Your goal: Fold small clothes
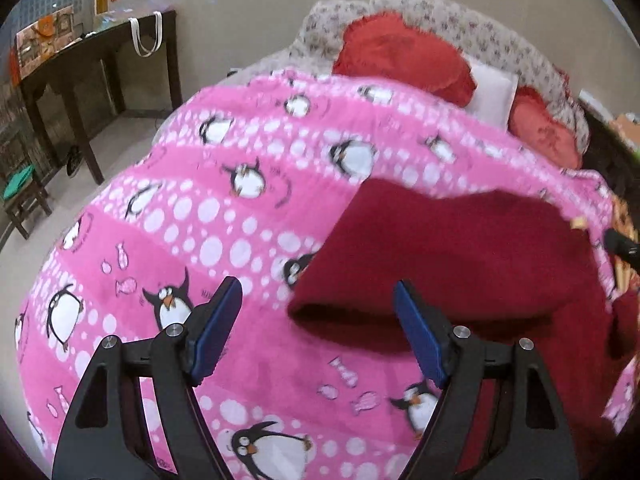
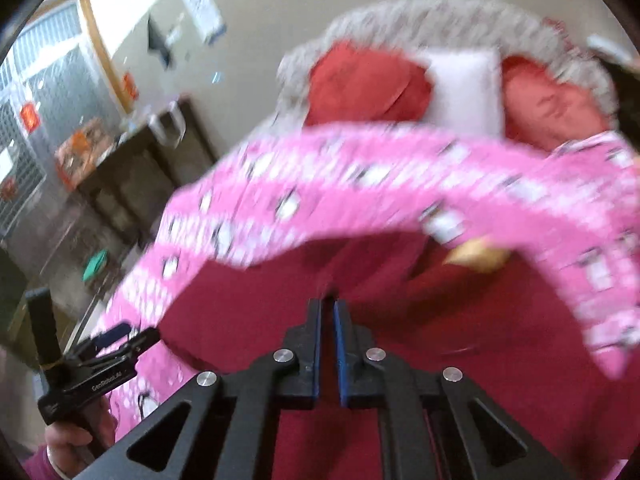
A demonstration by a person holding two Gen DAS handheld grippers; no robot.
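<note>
A dark red garment (image 1: 460, 260) lies on a pink penguin-print blanket (image 1: 200, 220) that covers the bed. My left gripper (image 1: 318, 294) is open just above the blanket, its blue pads on either side of the garment's near left corner, touching nothing. In the right wrist view my right gripper (image 2: 329, 304) is shut on the red garment (image 2: 248, 320) and holds its edge. The view is blurred. The left gripper (image 2: 116, 338) shows at the lower left, over the blanket (image 2: 360, 184).
Red cushions (image 1: 404, 56) and a white pillow (image 1: 494, 94) lie at the head of the bed against a floral headboard. A dark wooden table (image 1: 100, 60) with a bag stands at the left, and a small stool (image 1: 20, 196) beside it on the floor.
</note>
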